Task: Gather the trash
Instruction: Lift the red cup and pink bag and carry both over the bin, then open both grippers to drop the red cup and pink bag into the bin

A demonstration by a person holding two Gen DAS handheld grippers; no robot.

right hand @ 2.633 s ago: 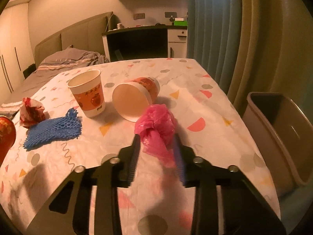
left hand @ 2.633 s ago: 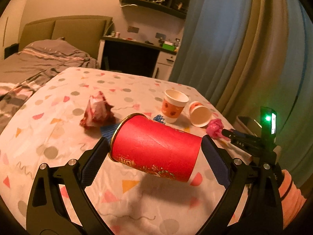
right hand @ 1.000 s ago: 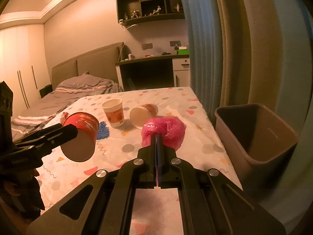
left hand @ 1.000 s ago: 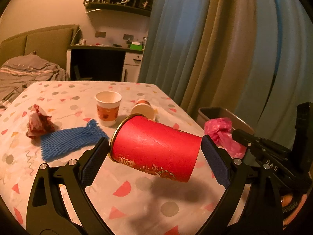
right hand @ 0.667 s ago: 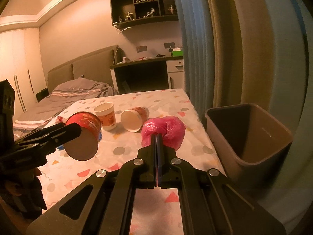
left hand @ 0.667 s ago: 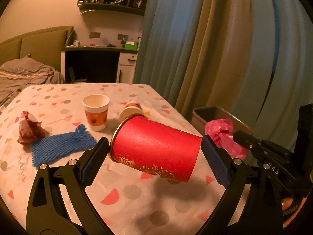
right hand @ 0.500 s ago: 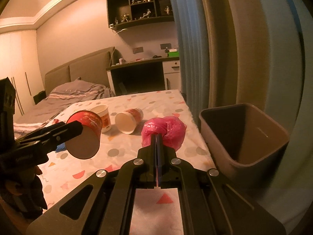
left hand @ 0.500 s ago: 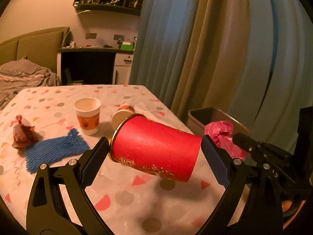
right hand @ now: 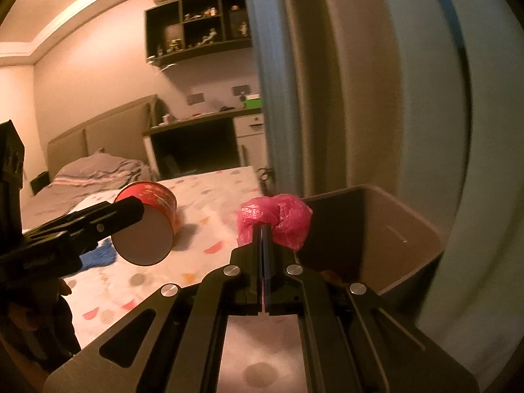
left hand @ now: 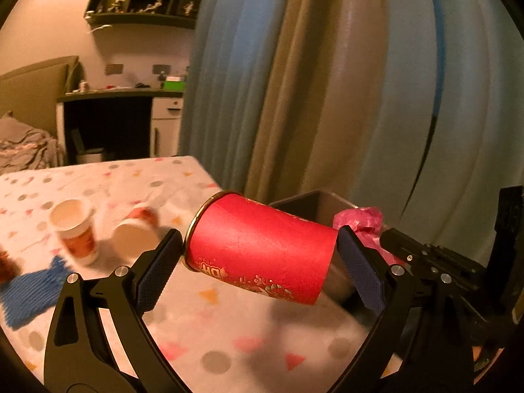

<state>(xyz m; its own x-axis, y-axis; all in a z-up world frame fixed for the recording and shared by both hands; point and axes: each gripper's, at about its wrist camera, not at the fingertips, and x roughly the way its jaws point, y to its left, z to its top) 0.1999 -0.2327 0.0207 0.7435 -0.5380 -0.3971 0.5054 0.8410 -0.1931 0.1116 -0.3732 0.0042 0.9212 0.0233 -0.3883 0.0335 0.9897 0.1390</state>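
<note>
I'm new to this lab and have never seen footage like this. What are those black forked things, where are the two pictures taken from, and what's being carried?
No robot here: a person holds a two-finger grabbing tool in each hand, with a wide-angle camera on each looking along its fingers.

The left tool's picture shows the left gripper clamped on a red paper cup lying sideways between its fingers. The right tool's picture shows the right gripper pinched shut on a crumpled pink plastic bag, near the rim of a brown trash bin beside the table.

On the patterned tablecloth remain an upright paper cup, a tipped-over cup and blue netting, all blurred.
</note>
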